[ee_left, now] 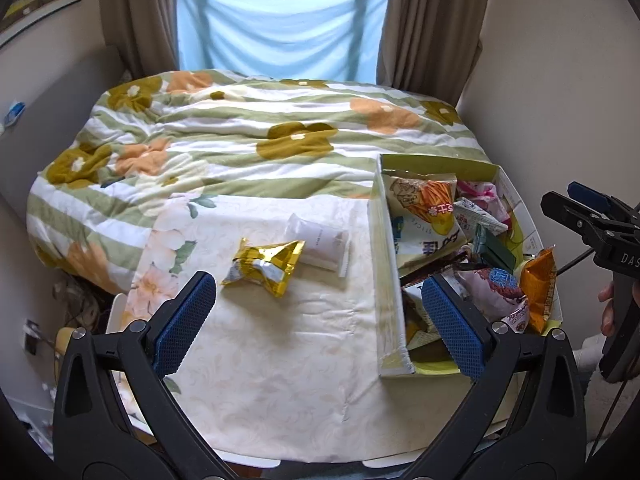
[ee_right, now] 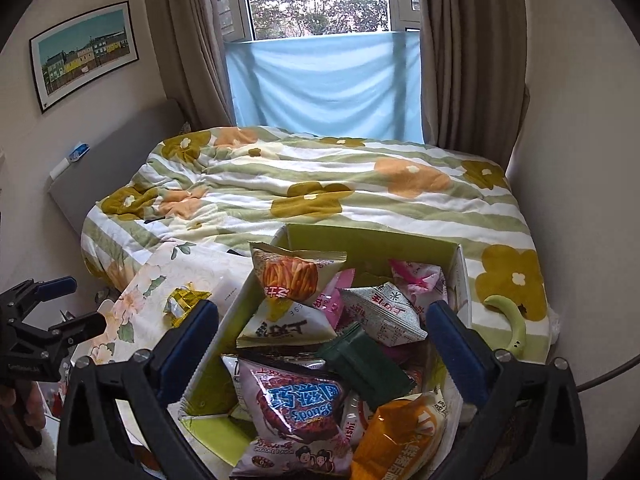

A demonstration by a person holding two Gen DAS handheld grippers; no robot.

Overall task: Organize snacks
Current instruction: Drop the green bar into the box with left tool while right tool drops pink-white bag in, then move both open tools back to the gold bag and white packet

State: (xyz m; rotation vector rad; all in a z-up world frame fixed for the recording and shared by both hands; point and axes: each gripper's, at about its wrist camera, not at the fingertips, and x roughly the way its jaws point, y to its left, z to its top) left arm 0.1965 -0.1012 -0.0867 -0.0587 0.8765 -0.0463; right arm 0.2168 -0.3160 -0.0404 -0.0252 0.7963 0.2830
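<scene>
A gold foil snack packet (ee_left: 264, 268) and a white wrapped packet (ee_left: 320, 246) lie side by side on a cream floral mat (ee_left: 280, 372). My left gripper (ee_left: 320, 322) hovers open just short of them, with nothing between its blue pads. To the right stands a green-lined cardboard box (ee_left: 387, 280) heaped with snack bags. My right gripper (ee_right: 324, 354) is open wide over that box (ee_right: 360, 240), above a purple sponge-snack bag (ee_right: 298, 400) and a dark green packet (ee_right: 366, 364), gripping nothing. The gold packet (ee_right: 182, 304) shows left of the box. Each gripper appears at the other view's edge.
The mat and box rest at the foot of a bed with a green-striped flowered quilt (ee_left: 240, 128). A pale green curved object (ee_right: 514, 328) lies on the quilt right of the box. Walls close in on both sides; curtains and a blue cloth (ee_right: 324, 84) hang beyond.
</scene>
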